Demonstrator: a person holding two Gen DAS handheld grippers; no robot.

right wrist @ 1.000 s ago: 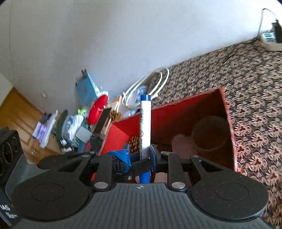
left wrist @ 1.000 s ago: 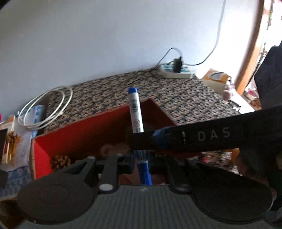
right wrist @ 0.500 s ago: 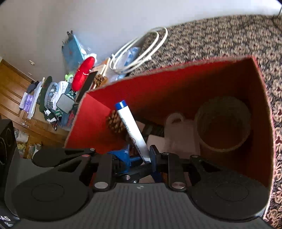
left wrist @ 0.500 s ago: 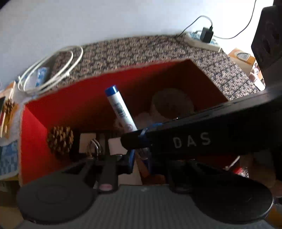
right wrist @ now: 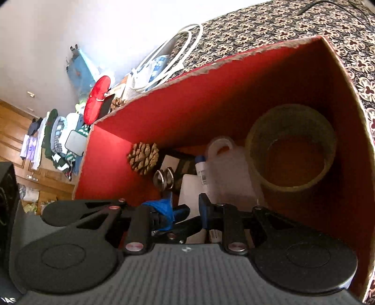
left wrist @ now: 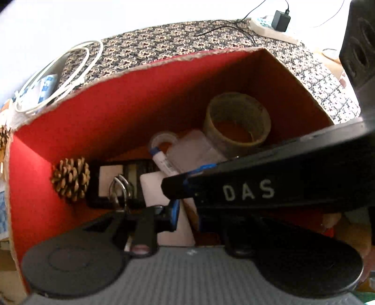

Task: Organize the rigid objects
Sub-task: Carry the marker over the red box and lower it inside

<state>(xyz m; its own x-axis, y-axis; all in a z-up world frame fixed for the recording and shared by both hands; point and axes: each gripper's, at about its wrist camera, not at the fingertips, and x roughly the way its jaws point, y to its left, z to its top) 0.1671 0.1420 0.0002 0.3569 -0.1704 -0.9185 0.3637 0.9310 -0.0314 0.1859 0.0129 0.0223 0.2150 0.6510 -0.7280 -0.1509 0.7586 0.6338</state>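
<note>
The white, blue-capped plastic marker (right wrist: 202, 173) lies tilted inside the red-lined cardboard box (right wrist: 211, 98), beside the tape roll (right wrist: 290, 150). Both the left gripper (left wrist: 187, 217) and the right gripper (right wrist: 186, 211) clamp its lower barrel. It looks light, stiff and smooth; mid-barrel seems the safest hold.

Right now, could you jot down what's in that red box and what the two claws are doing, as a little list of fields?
Container: red box, open top, on a patterned cloth
Inside the box: pine cone, tape roll, clear plastic container, metal rings, white flat block
Held item: white marker with a blue cap, tilted, lowered into the box
Left claw: shut on the marker
Right claw: shut on the marker
Outside the box: coiled white cable
</note>
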